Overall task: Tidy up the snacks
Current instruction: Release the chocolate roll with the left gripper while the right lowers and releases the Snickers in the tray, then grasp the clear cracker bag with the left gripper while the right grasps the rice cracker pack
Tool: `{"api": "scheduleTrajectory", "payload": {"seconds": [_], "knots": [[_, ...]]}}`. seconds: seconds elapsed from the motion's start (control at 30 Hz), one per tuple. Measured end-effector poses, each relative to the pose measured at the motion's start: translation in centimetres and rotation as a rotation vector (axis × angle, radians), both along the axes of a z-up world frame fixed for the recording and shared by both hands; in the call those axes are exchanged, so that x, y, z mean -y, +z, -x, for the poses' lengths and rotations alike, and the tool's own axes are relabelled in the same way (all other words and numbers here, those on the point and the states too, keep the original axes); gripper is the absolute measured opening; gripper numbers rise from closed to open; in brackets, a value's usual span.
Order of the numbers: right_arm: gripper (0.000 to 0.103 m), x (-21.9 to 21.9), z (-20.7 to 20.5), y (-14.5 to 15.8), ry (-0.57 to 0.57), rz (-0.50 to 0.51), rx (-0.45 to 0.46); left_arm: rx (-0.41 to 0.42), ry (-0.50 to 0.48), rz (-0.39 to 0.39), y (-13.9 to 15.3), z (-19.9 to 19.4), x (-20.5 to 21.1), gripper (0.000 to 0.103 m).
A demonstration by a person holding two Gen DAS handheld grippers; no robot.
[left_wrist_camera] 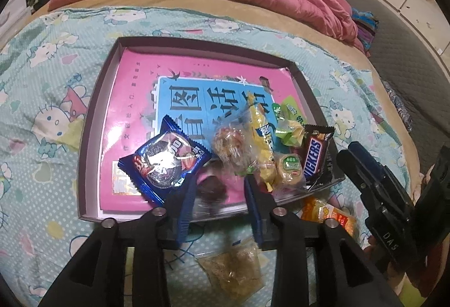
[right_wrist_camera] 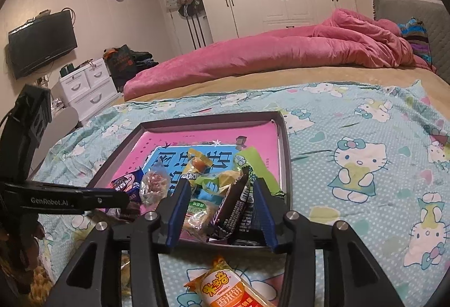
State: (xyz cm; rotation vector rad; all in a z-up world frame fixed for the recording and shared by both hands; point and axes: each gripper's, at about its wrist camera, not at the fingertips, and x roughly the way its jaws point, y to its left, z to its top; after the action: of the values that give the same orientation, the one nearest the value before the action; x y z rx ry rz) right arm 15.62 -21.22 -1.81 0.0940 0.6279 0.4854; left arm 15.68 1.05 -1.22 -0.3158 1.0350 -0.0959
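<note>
Now mid-sort, with most snacks piled at five o'clock in the shallow box (left_wrist_camera: 92,115): Oreo packet (left_wrist_camera: 166,163), Snickers bar (left_wrist_camera: 313,156), others. Left tongs (left_wrist_camera: 219,194) apart over a blurred dark snack, apparently just released; right tongs (right_wrist_camera: 220,211) apart around the Snickers, not clamped. Next, probably: fetch the rice-cracker packet (right_wrist_camera: 227,287) lying on the bed (right_wrist_camera: 351,121) at six o'clock.

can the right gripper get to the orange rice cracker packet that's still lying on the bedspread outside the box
Probably yes. The orange packet lies on the bedspread just below the right gripper, outside the box, with nothing on top of it, and the jaws are open and empty.
</note>
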Motion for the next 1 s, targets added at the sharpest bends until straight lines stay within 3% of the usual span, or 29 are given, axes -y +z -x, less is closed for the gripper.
{"api": "scheduleTrajectory", "payload": {"seconds": [0.37, 0.5, 0.67, 0.8, 1.0], "knots": [[0.049, 0.1, 0.4, 0.3, 0.003, 0.010, 0.014, 0.022, 0.008, -0.003, 1.1, 0.3, -0.3, 0.050], [0.052, 0.1, 0.6, 0.6, 0.002, 0.011, 0.024, 0.030, 0.005, -0.003, 1.4, 0.5, -0.2, 0.061], [0.053, 0.2, 0.9, 1.0, 0.010, 0.017, 0.037, 0.048, -0.006, -0.005, 2.1, 0.9, 0.0, 0.064], [0.061, 0.1, 1.3, 1.3, 0.018, 0.026, 0.047, 0.057, -0.020, -0.006, 2.7, 1.4, 0.3, 0.064], [0.062, 0.1, 2.0, 1.8, 0.039, 0.043, 0.045, 0.059, -0.034, -0.004, 3.1, 2.3, 0.3, 0.065]]}}
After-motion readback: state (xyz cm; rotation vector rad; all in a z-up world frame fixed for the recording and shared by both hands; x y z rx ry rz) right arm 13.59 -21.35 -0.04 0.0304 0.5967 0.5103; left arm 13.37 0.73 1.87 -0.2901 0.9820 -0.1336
